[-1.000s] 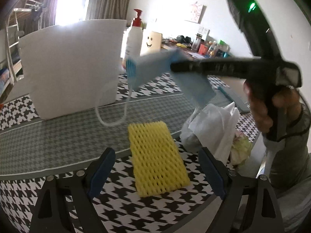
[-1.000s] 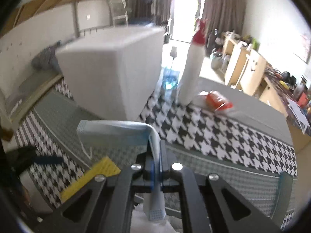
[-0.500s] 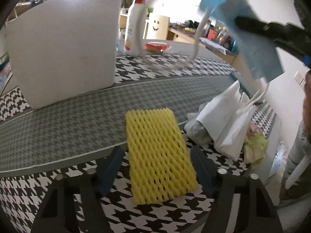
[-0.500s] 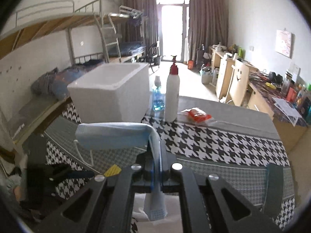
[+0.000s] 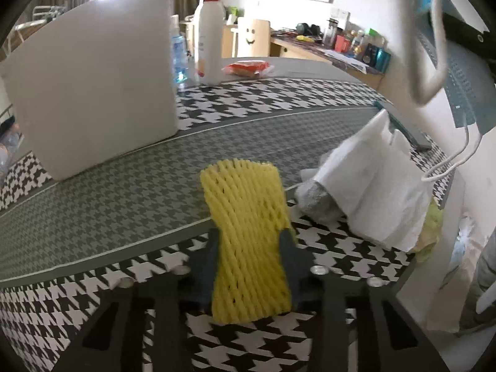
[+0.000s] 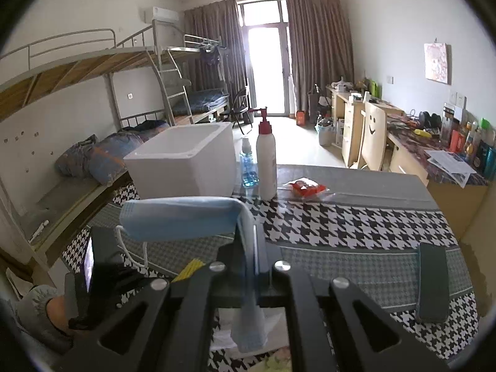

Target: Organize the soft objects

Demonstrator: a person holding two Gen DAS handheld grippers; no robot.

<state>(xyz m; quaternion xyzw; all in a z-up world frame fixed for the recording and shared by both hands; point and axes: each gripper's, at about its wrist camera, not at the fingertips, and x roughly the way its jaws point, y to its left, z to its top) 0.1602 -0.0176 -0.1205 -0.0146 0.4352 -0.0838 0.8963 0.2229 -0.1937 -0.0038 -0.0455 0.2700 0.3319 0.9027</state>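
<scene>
A yellow foam net sleeve (image 5: 248, 235) lies on the houndstooth table. My left gripper (image 5: 251, 248) is shut on it, the fingers pinching its middle. My right gripper (image 6: 249, 241) is shut on a blue face mask (image 6: 183, 217) and holds it high above the table; the mask's strap and edge (image 5: 434, 40) show at the top right of the left wrist view. A white foam box (image 5: 93, 93) (image 6: 186, 161) stands open-topped at the back left. A sliver of the yellow sleeve (image 6: 189, 268) shows below the mask.
A white plastic bag (image 5: 372, 192) with soft things lies at the right table edge. A pump bottle (image 6: 267, 161), a small blue bottle (image 6: 248, 167) and a red packet (image 6: 307, 186) stand beside the box. A dark flat object (image 6: 431, 282) lies at the right.
My left gripper moved forward and closed on the yellow sleeve. My right gripper rose higher with the mask.
</scene>
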